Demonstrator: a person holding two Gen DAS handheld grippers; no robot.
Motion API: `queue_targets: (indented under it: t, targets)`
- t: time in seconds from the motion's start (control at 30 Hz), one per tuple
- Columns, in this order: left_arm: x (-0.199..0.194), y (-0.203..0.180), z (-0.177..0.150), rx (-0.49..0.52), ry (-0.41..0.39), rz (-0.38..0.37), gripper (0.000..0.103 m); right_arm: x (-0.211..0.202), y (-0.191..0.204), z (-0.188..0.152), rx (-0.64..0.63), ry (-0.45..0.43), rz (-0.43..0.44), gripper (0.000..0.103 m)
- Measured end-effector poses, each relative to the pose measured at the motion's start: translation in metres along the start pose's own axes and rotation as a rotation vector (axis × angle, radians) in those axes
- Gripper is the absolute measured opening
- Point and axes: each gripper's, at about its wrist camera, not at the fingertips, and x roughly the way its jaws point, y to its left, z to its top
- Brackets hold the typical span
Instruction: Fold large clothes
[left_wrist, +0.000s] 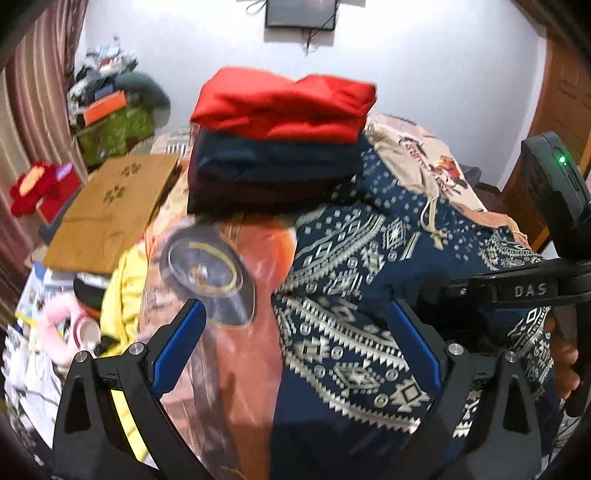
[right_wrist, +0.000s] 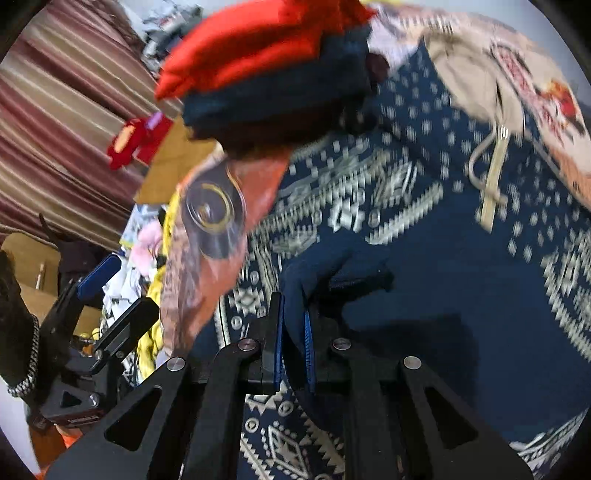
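A large navy garment with a white geometric pattern (left_wrist: 351, 258) (right_wrist: 443, 258) lies spread on the bed. My right gripper (right_wrist: 291, 306) is shut on a raised fold of its plain navy cloth, which passes between the blue pads. In the left wrist view the right gripper (left_wrist: 517, 288) shows at the right edge, with a person's hand (left_wrist: 561, 365) on its handle. My left gripper (left_wrist: 295, 310) hangs open above the garment's left edge and holds nothing. Seen from the right wrist, the left gripper (right_wrist: 114, 295) is low at the left.
A stack of folded clothes, with a red piece on top (left_wrist: 280, 103) (right_wrist: 258, 48) over navy and dark ones, stands behind the garment. A beige hoodie with a drawstring (left_wrist: 406, 158) lies at the back right. An orange printed sheet (left_wrist: 243, 350), a wooden board (left_wrist: 110, 210) and clutter lie left.
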Motion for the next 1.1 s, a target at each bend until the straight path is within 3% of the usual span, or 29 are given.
queue_targets:
  t: [0.1,0.13,0.37,0.47,0.6,0.73,0.83,0.9,0.97,1.0,1.1]
  targets:
    - [0.007,0.004,-0.009,-0.035,0.044,-0.023,0.099,-0.005,0.002,-0.001,0.008,0.029,0.013,0.040]
    - [0.009,0.004,-0.010,-0.043,0.054,-0.033,0.099,-0.011,0.002,-0.001,0.000,0.011,0.014,0.043]
    - [0.015,-0.014,-0.006,-0.047,0.095,-0.112,0.099,-0.073,-0.007,-0.009,-0.051,-0.121,-0.030,0.044]
    - [0.017,-0.034,0.004,-0.009,0.098,-0.139,0.099,-0.098,-0.026,-0.016,-0.042,-0.207,-0.114,0.056]
    - [0.028,-0.065,0.018,0.040,0.135,-0.213,0.099,-0.129,-0.061,-0.028,0.001,-0.292,-0.236,0.057]
    - [0.057,-0.094,0.024,0.033,0.246,-0.289,0.099,-0.154,-0.101,-0.040,0.070,-0.340,-0.360,0.057]
    - [0.083,-0.108,0.019,0.056,0.304,-0.247,0.099,-0.166,-0.131,-0.053,0.134,-0.351,-0.403,0.057]
    - [0.099,-0.111,0.015,0.065,0.329,-0.193,0.088,-0.168,-0.148,-0.059,0.175,-0.347,-0.400,0.057]
    - [0.113,-0.112,0.010,0.062,0.361,-0.166,0.064,-0.166,-0.163,-0.067,0.210,-0.336,-0.405,0.057]
    - [0.118,-0.110,0.007,0.049,0.371,-0.159,0.060,-0.163,-0.169,-0.071,0.223,-0.329,-0.409,0.057]
    - [0.115,-0.105,0.010,0.034,0.344,-0.146,0.031,-0.154,-0.185,-0.081,0.254,-0.304,-0.403,0.057]
